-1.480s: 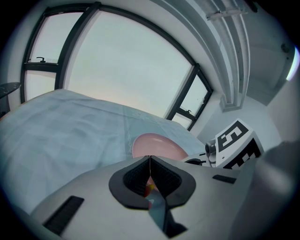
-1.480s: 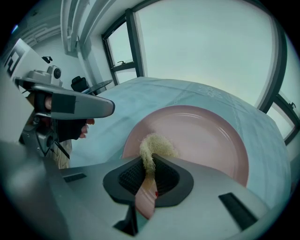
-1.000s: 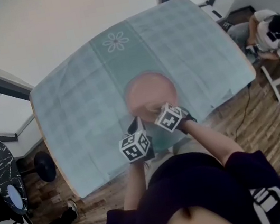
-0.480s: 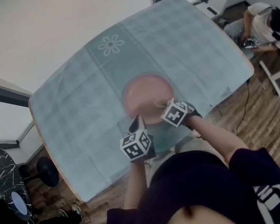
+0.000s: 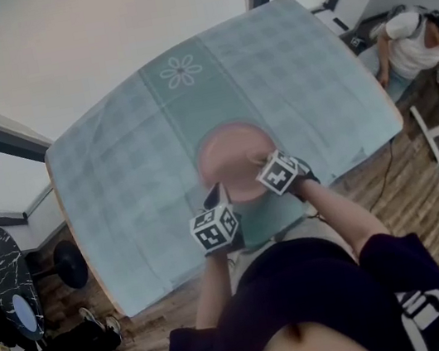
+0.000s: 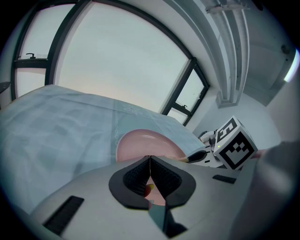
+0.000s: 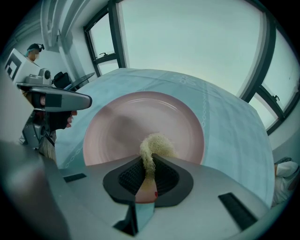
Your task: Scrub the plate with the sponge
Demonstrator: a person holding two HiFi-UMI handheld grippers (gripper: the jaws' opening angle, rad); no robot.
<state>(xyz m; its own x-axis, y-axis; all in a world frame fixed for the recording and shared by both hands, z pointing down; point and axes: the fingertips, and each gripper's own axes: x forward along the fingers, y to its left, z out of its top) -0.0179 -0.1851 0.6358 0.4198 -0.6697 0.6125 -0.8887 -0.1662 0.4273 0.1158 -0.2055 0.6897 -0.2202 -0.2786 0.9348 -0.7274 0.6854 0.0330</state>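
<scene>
Shifted rightward across the plate, the right gripper is clamped on the sponge touching it; scrubbing is judged underway. The left gripper is held closed at the rim.

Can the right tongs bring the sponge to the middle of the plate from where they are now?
Probably yes. The right tongs, shut on the sponge, are over the near part of the plate, and bare plate lies ahead. The left tongs are off to one side.
</scene>
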